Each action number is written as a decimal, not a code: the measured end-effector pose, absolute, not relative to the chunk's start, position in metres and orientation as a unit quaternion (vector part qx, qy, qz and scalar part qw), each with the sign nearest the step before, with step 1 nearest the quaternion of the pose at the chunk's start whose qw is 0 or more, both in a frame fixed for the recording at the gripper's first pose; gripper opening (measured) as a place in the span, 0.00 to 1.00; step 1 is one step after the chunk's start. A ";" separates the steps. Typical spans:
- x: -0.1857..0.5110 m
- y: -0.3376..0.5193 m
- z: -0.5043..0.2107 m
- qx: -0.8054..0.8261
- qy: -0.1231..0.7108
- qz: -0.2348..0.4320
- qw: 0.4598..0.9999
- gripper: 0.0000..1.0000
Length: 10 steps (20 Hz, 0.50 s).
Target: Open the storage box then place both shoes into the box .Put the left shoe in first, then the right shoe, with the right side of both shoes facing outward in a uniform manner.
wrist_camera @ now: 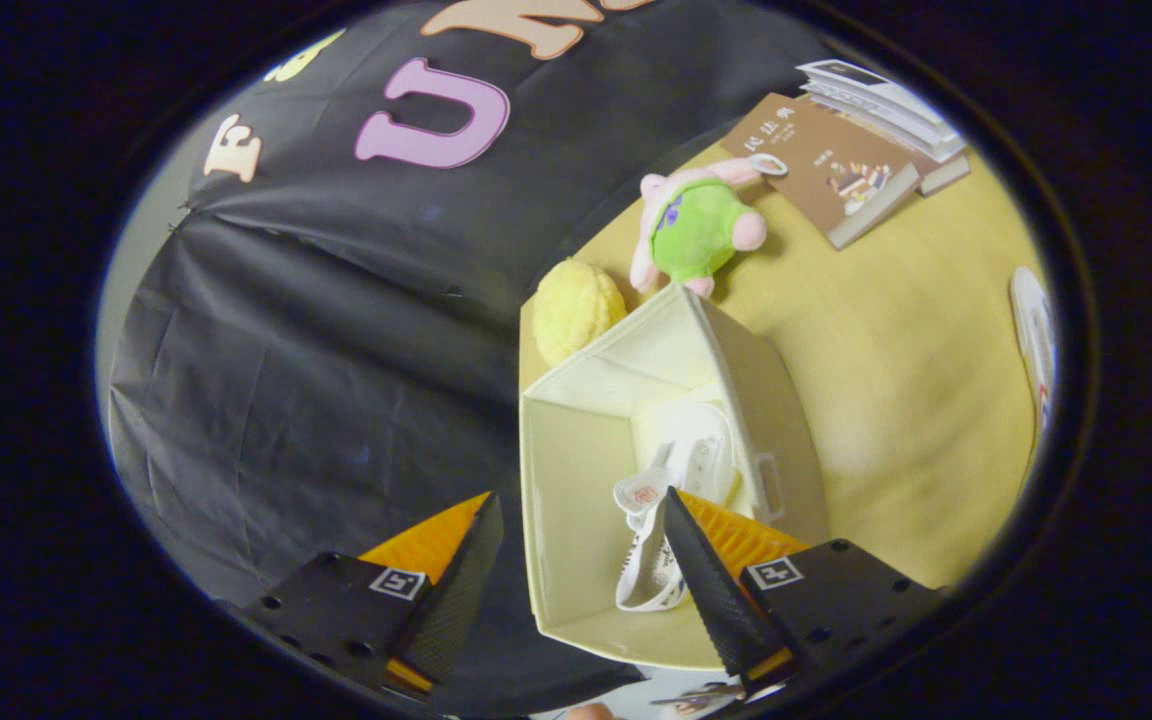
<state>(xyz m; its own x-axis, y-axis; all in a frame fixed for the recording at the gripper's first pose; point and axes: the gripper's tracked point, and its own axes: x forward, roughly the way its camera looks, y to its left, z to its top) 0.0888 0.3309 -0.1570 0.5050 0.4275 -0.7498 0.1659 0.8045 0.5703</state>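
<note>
The cream fabric storage box (576,470) stands open on the wooden table, seen from above and tilted. Inside it lie white shoes: one shoe (701,450) flat on the box floor, another white shoe (648,560) with dark markings nearer my fingers, partly hidden by the right finger. My gripper (581,515) hovers above the box's near wall, open, with nothing between its fingers. The left finger (466,570) is outside the box over the black cloth; the right finger (706,580) is over the box's inside.
A yellow knobbly ball (576,308) and a green and pink plush toy (701,225) sit just beyond the box. Further back lie a brown book (826,165) and a stack of books (886,105). A white object (1034,335) is at the table's right side.
</note>
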 end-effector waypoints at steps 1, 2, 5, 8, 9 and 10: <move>0.085 0.320 -0.149 0.293 0.489 0.092 0.817 1.00; 0.080 0.308 -0.141 0.282 0.486 0.106 0.821 1.00; 0.066 0.255 -0.126 0.205 0.474 0.128 0.846 1.00; 0.045 0.179 -0.128 0.115 0.476 0.103 0.866 0.99; 0.037 0.153 -0.131 0.086 0.479 0.088 0.869 0.99; 0.030 0.126 -0.136 0.054 0.482 0.070 0.872 0.98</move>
